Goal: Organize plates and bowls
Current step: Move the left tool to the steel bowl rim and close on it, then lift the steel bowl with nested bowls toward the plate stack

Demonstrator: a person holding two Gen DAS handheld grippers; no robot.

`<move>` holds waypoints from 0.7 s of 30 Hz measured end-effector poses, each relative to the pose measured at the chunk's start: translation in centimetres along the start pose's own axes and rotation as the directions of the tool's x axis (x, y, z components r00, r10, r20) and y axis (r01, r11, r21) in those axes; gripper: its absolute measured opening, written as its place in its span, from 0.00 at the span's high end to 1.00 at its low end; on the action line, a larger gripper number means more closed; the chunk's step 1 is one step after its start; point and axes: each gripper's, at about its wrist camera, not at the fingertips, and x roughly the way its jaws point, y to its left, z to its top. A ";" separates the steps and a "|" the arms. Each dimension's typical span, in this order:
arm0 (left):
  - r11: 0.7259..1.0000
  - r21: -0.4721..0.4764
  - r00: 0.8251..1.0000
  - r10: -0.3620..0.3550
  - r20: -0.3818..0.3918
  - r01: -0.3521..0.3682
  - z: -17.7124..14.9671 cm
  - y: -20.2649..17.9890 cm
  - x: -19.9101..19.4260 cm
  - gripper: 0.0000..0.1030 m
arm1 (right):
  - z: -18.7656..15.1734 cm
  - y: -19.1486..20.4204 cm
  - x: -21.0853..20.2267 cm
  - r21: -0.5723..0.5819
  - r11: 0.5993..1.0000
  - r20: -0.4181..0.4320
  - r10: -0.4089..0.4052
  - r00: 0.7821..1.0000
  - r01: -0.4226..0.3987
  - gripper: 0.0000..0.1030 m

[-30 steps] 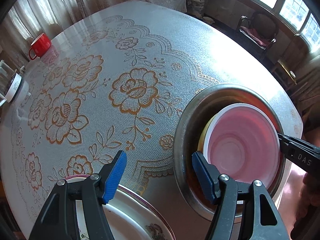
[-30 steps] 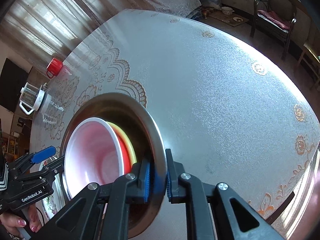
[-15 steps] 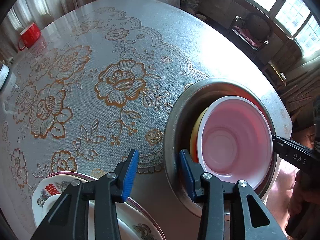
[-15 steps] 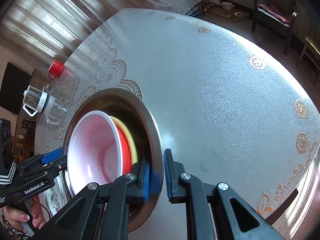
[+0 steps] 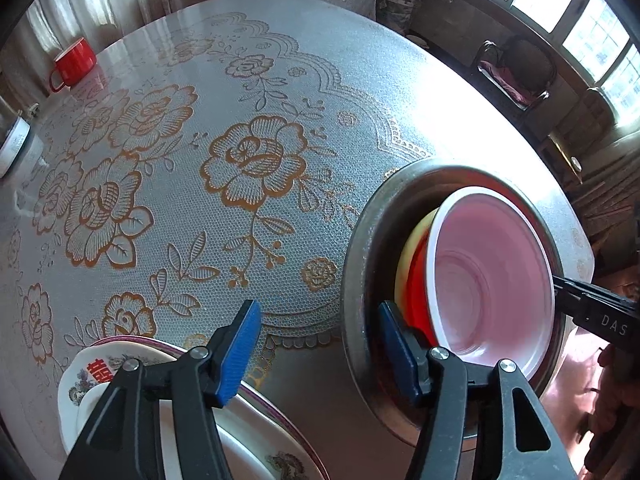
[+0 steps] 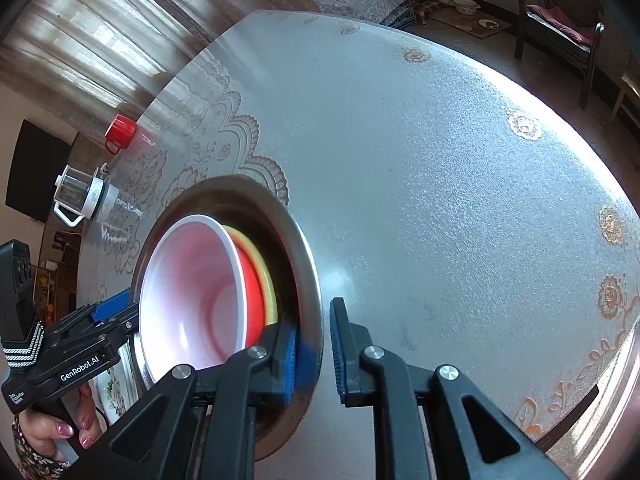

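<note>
A steel bowl (image 5: 360, 240) (image 6: 240, 184) stands on the flowered tablecloth with a yellow bowl (image 5: 404, 256), a red bowl (image 5: 418, 280) (image 6: 252, 288) and a pink-lined white bowl (image 5: 492, 280) (image 6: 192, 288) nested inside. My left gripper (image 5: 318, 350) straddles its near-left rim; the jaws are opening and neither pad touches it. My right gripper (image 6: 314, 358) straddles the opposite rim. Its jaws are opening too, and a gap shows beside the outer pad. Stacked floral plates (image 5: 120, 360) lie under the left gripper.
A red mug (image 5: 74, 62) (image 6: 120, 130) and a glass pitcher (image 6: 78, 194) stand at the table's far side. A chair (image 6: 560, 28) is on the floor beyond the table. A person's hand (image 6: 76, 428) holds the left gripper. The table edge runs close behind the steel bowl.
The left jaws narrowed around the steel bowl's rim, then spread again. The right jaws, earlier shut on the rim, have parted. The bowls have hardly moved.
</note>
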 end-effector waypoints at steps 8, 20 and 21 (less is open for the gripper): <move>1.000 -0.010 0.999 -0.027 0.026 0.027 0.1 0.1 -0.3 0.51 | 0.2 0.1 0.2 -0.008 1.000 -0.012 0.005 1.000 -0.006 0.82; 0.995 0.011 0.994 -0.102 0.027 0.102 -0.1 -0.4 -0.6 0.83 | 0.5 0.0 0.6 -0.009 1.000 -0.039 0.019 0.999 -0.020 0.82; 0.994 0.005 0.993 -0.112 0.019 0.112 0.1 -0.2 -0.4 0.83 | 0.5 -0.1 0.7 -0.005 1.000 -0.043 0.024 0.999 -0.025 0.82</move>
